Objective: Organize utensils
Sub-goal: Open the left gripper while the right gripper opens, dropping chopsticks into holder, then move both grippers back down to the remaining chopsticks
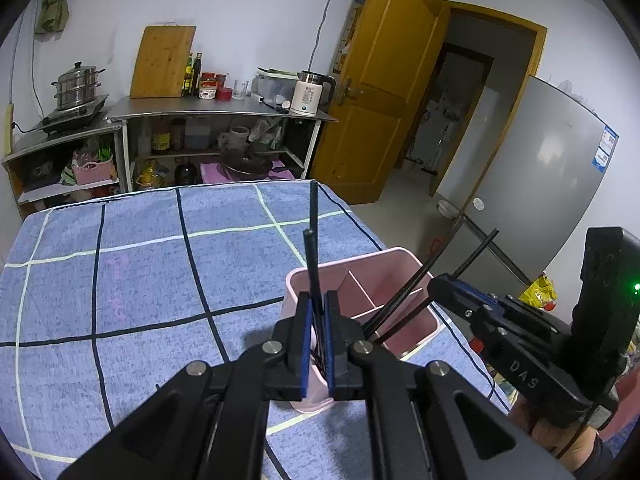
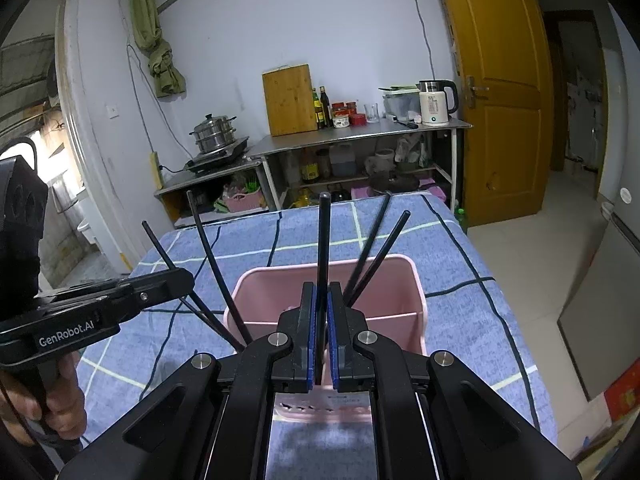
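A pink utensil holder (image 1: 404, 276) with inner dividers stands on the blue checked cloth; it also shows in the right wrist view (image 2: 392, 304). My left gripper (image 1: 318, 300) is shut on black chopsticks (image 1: 314, 240) that stand upright over the holder's near left corner. My right gripper (image 2: 322, 300) is shut on one black chopstick (image 2: 323, 240), upright over the holder's near wall. Two more chopsticks (image 2: 380, 252) lean in the holder's right side. The left gripper's chopsticks (image 2: 208, 256) show at the holder's left in the right wrist view.
The table with the blue checked cloth (image 1: 140, 288) reaches back toward steel kitchen shelves (image 1: 224, 112) with a kettle, bottles and a cutting board. A yellow door (image 1: 384, 100) and a grey fridge (image 1: 552, 176) stand to the right. The floor drops off past the table's right edge.
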`<action>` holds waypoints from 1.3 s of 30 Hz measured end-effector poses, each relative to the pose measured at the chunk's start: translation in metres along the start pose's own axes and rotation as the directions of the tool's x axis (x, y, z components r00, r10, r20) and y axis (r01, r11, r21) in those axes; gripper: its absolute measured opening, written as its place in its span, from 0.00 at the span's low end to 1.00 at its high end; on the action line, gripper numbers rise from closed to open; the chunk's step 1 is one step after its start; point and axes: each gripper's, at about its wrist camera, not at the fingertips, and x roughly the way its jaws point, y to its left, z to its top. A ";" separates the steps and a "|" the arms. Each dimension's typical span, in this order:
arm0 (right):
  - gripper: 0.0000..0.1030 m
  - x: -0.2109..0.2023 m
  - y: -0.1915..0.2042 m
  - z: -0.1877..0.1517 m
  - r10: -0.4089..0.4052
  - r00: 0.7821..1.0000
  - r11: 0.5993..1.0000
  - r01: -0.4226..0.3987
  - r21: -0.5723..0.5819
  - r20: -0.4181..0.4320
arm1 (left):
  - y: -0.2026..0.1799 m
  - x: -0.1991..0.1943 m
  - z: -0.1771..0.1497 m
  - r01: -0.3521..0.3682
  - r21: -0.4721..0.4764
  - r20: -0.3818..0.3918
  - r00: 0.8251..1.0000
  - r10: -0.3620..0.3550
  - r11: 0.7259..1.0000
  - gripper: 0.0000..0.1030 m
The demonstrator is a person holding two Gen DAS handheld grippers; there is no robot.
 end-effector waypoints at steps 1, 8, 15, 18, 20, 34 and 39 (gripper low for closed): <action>0.05 -0.002 0.000 0.001 -0.005 1.000 1.000 0.005 0.000 0.003 | 0.001 -0.001 0.000 -0.007 0.000 0.000 1.000 0.007 1.000 0.07; 0.09 -0.021 0.009 0.002 -0.032 0.999 0.999 0.033 -0.018 0.034 | 0.005 -0.015 0.000 -0.029 -0.009 0.020 0.999 0.030 1.000 0.16; 0.13 -0.044 0.019 -0.001 -0.042 0.997 0.998 0.045 -0.044 0.068 | 0.002 -0.045 -0.008 -0.032 0.006 0.064 0.997 0.032 0.999 0.21; 0.14 -0.053 0.025 -0.004 -0.042 0.996 0.997 0.046 -0.059 0.080 | -0.001 -0.059 -0.011 -0.038 0.018 0.083 0.996 0.036 0.999 0.22; 0.16 -0.057 0.025 -0.006 -0.044 0.995 0.997 0.049 -0.065 0.085 | 0.000 -0.067 -0.014 -0.038 0.012 0.093 0.995 0.036 0.999 0.22; 0.16 -0.082 0.039 -0.026 0.028 0.994 0.997 -0.021 -0.069 0.106 | 0.027 -0.113 -0.051 -0.110 -0.033 0.133 0.985 0.114 0.993 0.23; 0.16 -0.074 0.050 -0.038 0.066 0.995 0.995 -0.060 -0.082 0.076 | 0.045 -0.113 -0.071 -0.142 -0.070 0.104 0.983 0.148 0.987 0.23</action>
